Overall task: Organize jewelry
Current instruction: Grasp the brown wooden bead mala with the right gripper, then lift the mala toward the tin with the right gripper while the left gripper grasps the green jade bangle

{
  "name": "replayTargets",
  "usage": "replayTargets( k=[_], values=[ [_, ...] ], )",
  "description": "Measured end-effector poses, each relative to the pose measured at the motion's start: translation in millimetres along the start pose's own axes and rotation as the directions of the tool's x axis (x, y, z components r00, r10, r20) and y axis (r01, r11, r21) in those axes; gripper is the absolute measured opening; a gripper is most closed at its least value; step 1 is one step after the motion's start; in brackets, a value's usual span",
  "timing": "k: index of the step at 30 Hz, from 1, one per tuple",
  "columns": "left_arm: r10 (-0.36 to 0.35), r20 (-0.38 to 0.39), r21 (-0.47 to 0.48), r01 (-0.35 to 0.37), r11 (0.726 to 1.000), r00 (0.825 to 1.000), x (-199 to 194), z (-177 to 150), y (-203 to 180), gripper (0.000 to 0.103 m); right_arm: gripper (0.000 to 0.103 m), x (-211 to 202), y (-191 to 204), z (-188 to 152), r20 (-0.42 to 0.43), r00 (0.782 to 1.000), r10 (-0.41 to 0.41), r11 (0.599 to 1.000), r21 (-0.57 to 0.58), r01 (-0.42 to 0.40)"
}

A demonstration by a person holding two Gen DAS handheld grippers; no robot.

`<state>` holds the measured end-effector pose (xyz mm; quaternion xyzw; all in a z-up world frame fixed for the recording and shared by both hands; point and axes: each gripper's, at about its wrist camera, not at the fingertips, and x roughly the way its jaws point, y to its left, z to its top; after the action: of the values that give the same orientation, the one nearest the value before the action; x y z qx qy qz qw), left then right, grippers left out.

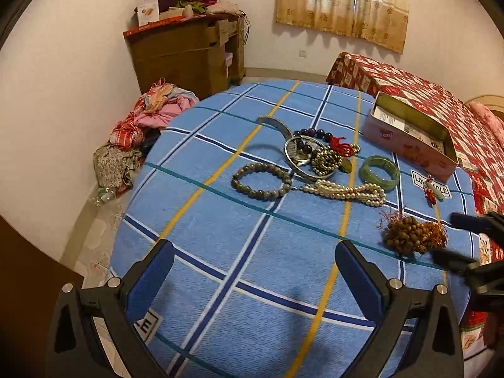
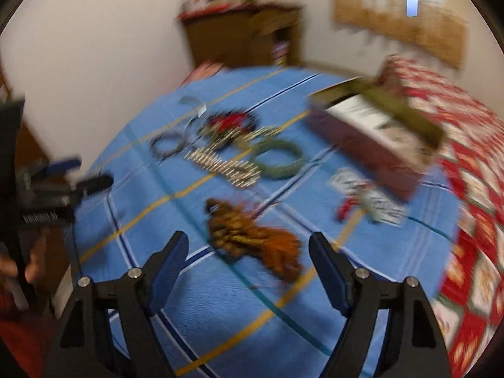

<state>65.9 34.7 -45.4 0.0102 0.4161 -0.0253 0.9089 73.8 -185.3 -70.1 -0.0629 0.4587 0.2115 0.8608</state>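
Jewelry lies on a blue plaid cloth (image 1: 239, 245): a grey bead bracelet (image 1: 261, 181), a pearl necklace (image 1: 346, 190), a green bangle (image 1: 379, 172), a pile of dark beads with a silver ring and red charm (image 1: 318, 154), a small red-and-green pendant (image 1: 434, 190), and a brown bead bundle with orange tassel (image 1: 412, 236). An open pink tin box (image 1: 409, 135) stands at the back right. My left gripper (image 1: 255, 271) is open and empty, short of the jewelry. My right gripper (image 2: 249, 258) is open, its fingers either side of the brown bead bundle (image 2: 249, 236), a little above it.
A red patterned bedspread (image 1: 409, 85) lies to the right. A clothes pile (image 1: 138, 132) and a brown cabinet (image 1: 189, 53) stand beyond the cloth's left edge. The right wrist view is motion-blurred; the tin box (image 2: 378, 145) shows there at the back right.
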Motion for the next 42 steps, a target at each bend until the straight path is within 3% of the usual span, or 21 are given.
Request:
replayTargets(
  k=[5,9,12,14,17,22,25,30,35,38,42],
  values=[
    [0.019,0.001,0.002,-0.019,1.0,1.0,-2,2,3,0.102,0.079,36,-5,8,-0.082,0.996,0.026,0.998,-0.055,-0.031],
    [0.016,-0.008,-0.003,-0.016,1.0,1.0,2,4,6,0.102,0.052,41,-10,7,-0.087,0.996,0.023,0.995,-0.091,-0.031],
    [-0.012,-0.013,-0.013,0.012,1.0,1.0,5,5,7,0.102,0.041,33,-17,5,-0.07,0.997,0.035,0.999,-0.035,-0.037],
    [-0.034,-0.016,-0.016,0.033,0.999,0.999,8,7,6,0.102,0.039,25,-20,2,-0.048,0.998,0.039,0.999,0.021,-0.038],
    [-0.051,-0.009,-0.008,0.051,0.999,0.999,12,12,4,0.102,0.039,-3,-26,0,0.051,0.998,0.041,0.993,0.11,-0.047],
    [-0.102,0.028,0.006,0.102,0.995,0.994,18,42,-7,0.102,0.039,-54,-44,7,0.242,0.97,-0.005,0.96,0.274,-0.063],
    [-0.134,0.026,0.011,0.134,0.991,0.991,21,55,-18,0.102,0.039,-58,-50,13,0.293,0.956,0.004,0.939,0.329,-0.105],
    [-0.238,0.039,0.076,0.235,0.969,0.97,30,69,-61,0.102,0.039,-66,-69,9,0.325,0.945,-0.037,0.912,0.398,-0.101],
    [-0.329,-0.094,0.111,0.338,0.935,0.94,78,86,-117,0.102,0.04,-74,-82,1,0.334,0.936,-0.11,0.892,0.449,-0.055],
    [-0.267,-0.171,0.155,0.294,0.943,0.948,111,89,-144,0.102,0.04,-78,-82,-1,0.332,0.933,-0.137,0.897,0.441,-0.025],
    [-0.246,-0.227,0.158,0.285,0.946,0.942,135,85,-158,0.102,0.04,-85,-85,-7,0.347,0.925,-0.152,0.894,0.448,-0.021]
  ],
)
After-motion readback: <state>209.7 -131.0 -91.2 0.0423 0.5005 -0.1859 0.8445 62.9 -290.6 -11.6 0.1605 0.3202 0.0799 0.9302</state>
